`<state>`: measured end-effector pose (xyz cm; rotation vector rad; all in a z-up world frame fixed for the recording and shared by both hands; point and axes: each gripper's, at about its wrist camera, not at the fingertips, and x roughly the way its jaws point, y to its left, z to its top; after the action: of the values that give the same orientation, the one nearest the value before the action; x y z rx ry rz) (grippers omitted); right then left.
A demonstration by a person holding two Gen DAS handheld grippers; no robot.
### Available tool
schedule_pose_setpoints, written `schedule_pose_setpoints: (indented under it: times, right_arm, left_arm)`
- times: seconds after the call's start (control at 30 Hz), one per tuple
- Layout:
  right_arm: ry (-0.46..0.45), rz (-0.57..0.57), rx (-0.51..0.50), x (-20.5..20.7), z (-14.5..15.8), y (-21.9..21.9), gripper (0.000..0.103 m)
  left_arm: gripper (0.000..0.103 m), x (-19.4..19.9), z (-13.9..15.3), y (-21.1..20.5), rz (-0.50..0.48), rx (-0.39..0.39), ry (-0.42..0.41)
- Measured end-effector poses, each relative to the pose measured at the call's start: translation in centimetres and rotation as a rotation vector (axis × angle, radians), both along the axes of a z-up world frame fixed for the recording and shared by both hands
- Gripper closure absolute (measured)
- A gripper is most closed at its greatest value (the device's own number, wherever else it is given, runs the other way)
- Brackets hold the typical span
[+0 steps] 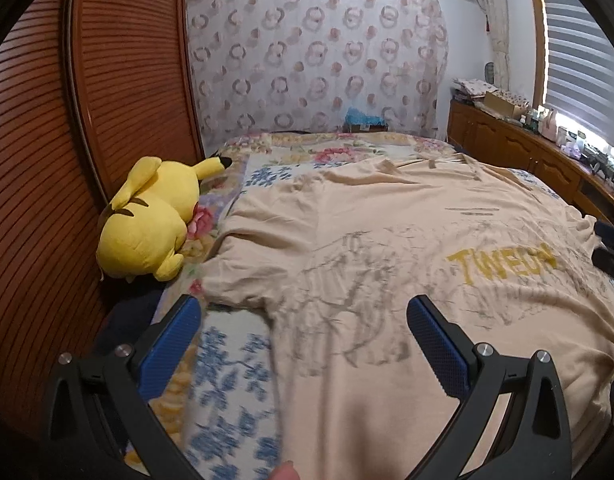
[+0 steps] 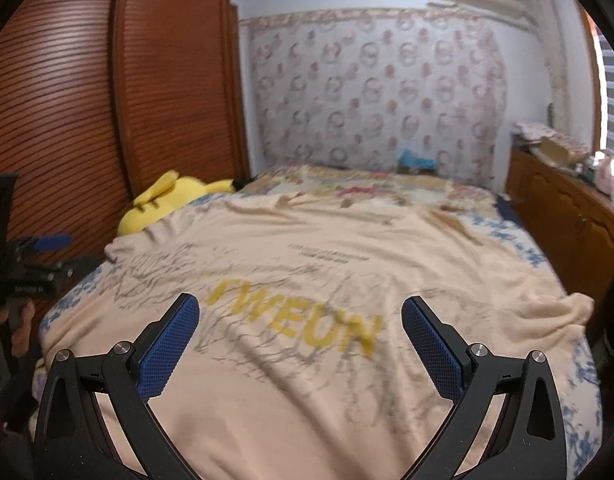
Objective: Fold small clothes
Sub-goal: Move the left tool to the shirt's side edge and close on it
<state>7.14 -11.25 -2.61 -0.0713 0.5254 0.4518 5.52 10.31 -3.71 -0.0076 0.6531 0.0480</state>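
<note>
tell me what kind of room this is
Most likely a bedroom in a home. A bed with a floral quilt fills the view, a yellow plush toy lies beside a louvred wooden wardrobe, and a beige t-shirt is spread flat on the bed for folding.

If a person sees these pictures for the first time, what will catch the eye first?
Probably the large beige T-shirt with yellow letters, spread flat over the flowered bedspread. Next comes the bright yellow plush toy, lying at the bed's left edge against the wooden slatted wardrobe. Both grippers' blue fingers stand open above the shirt.
</note>
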Motion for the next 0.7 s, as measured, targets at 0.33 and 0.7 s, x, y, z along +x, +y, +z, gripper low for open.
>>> schedule_pose_setpoints:
  times: [0.33,0.7]
  right_arm:
    - [0.146,0.108,-0.05,2.7,-2.4,3.2,0.0]
    - [0.223,0.127,-0.117,4.6,-4.6,4.3,0.0]
  left_arm:
    - [0.0,4.2,-0.7,5.4,-0.004,-0.067,0.121]
    - [0.027,8.6,-4.8,10.2,0.05,-0.303,0.289]
